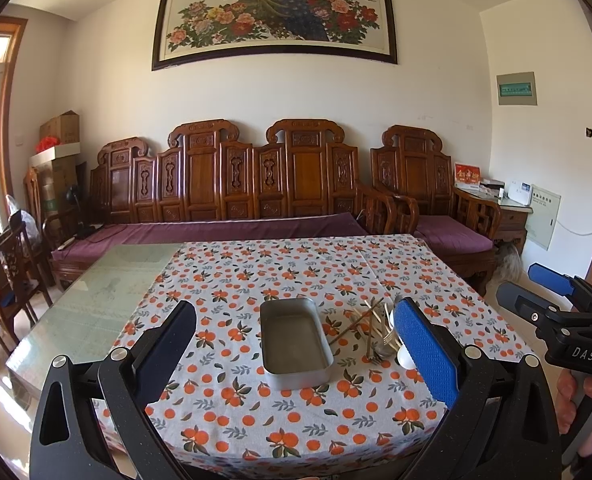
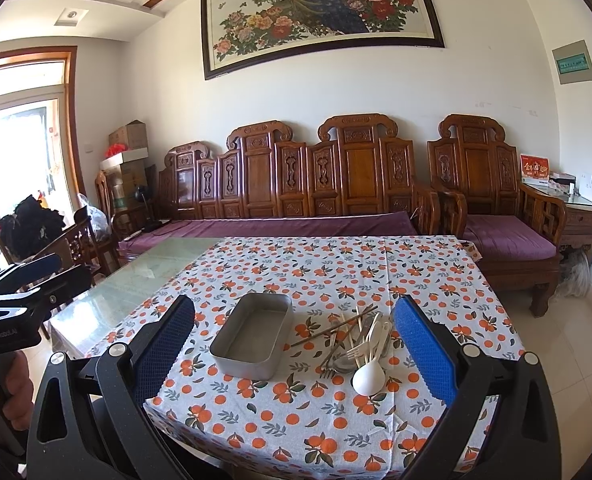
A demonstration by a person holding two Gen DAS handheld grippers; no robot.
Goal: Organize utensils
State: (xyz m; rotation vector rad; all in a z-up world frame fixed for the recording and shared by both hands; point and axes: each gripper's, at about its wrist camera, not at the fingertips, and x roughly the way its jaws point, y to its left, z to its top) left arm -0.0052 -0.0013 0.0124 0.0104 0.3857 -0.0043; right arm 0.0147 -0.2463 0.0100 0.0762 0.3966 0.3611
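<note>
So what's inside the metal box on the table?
Nothing shows inside the metal tray: only its bare grey bottom. The utensil pile lies beside it on the tablecloth. The near wall hides a thin strip of the floor.

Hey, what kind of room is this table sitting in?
Most likely a home living room: a long carved wooden sofa with purple cushions, a big framed peacock painting above it, and a table under an orange-print cloth.

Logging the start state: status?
Left gripper and right gripper open, empty, above table. Tin empty. Utensils piled right of it, untouched. Nothing blocking.
</note>
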